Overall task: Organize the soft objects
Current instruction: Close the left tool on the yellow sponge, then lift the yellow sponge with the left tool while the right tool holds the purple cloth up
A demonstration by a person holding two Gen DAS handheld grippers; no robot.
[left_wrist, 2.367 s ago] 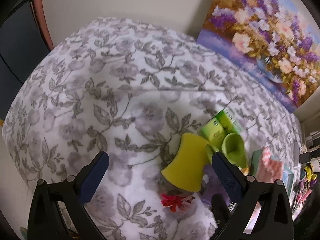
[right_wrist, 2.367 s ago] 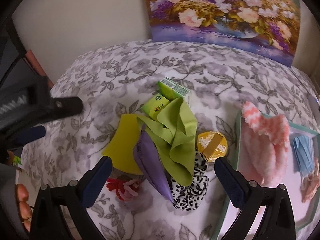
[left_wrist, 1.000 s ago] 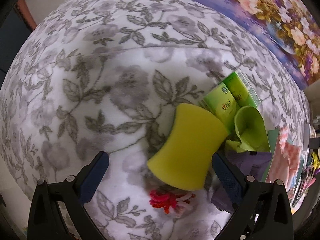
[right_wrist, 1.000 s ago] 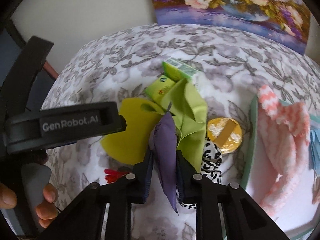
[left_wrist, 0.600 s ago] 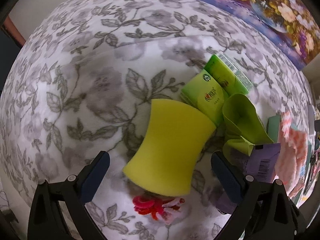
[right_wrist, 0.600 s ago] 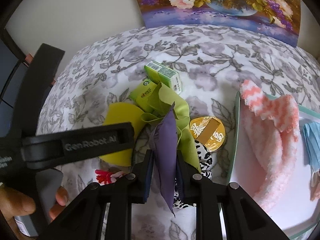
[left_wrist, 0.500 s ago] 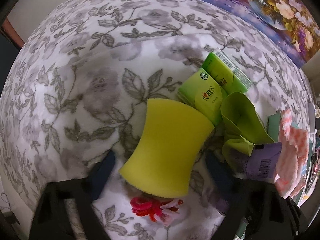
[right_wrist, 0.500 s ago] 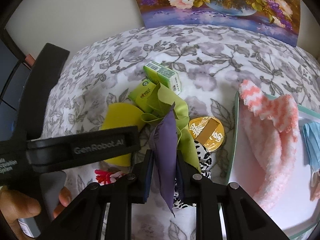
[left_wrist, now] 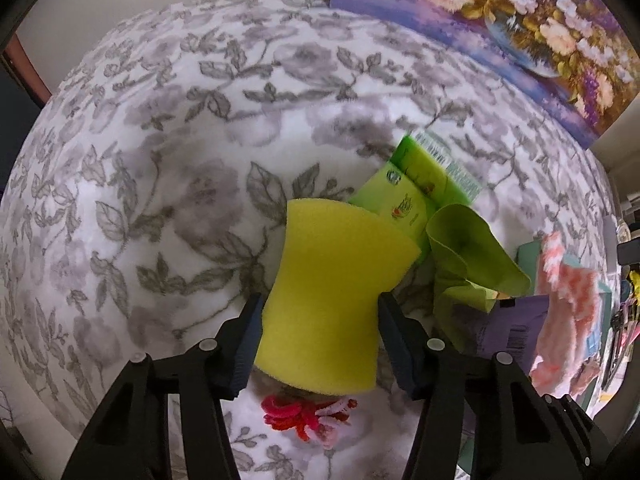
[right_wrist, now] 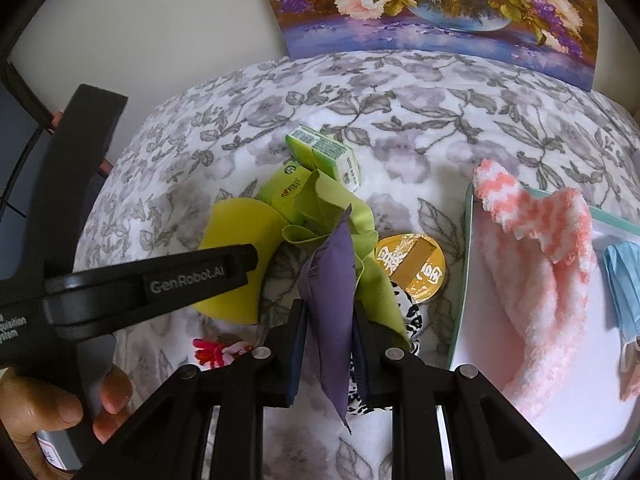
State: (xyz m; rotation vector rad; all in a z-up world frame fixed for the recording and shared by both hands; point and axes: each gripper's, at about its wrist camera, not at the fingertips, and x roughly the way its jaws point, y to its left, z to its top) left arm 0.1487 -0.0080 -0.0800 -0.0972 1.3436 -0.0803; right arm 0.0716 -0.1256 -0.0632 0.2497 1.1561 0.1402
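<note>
My left gripper (left_wrist: 318, 332) is shut on the yellow sponge (left_wrist: 336, 292), its pads pressing both sides; the sponge also shows in the right wrist view (right_wrist: 236, 248). My right gripper (right_wrist: 330, 320) is shut on a purple packet (right_wrist: 332, 280) and holds it above the pile. A lime green cloth (right_wrist: 340, 224) lies under the packet, also seen in the left wrist view (left_wrist: 472, 256). A pink and white fuzzy sock (right_wrist: 532, 240) lies in the white tray (right_wrist: 464, 280) at the right. A red and pink hair tie (left_wrist: 304, 416) lies below the sponge.
Two green tissue packs (right_wrist: 320, 156) lie behind the pile on the floral cloth (left_wrist: 160, 160). A round gold tin (right_wrist: 412, 264) and a black-and-white spotted item (right_wrist: 412, 312) sit by the tray. A blue mask (right_wrist: 624, 280) lies in the tray. A flower painting (right_wrist: 440, 4) leans on the wall.
My left gripper moved in and closed on the yellow sponge. My right gripper closed on the purple packet earlier and has lifted it slightly.
</note>
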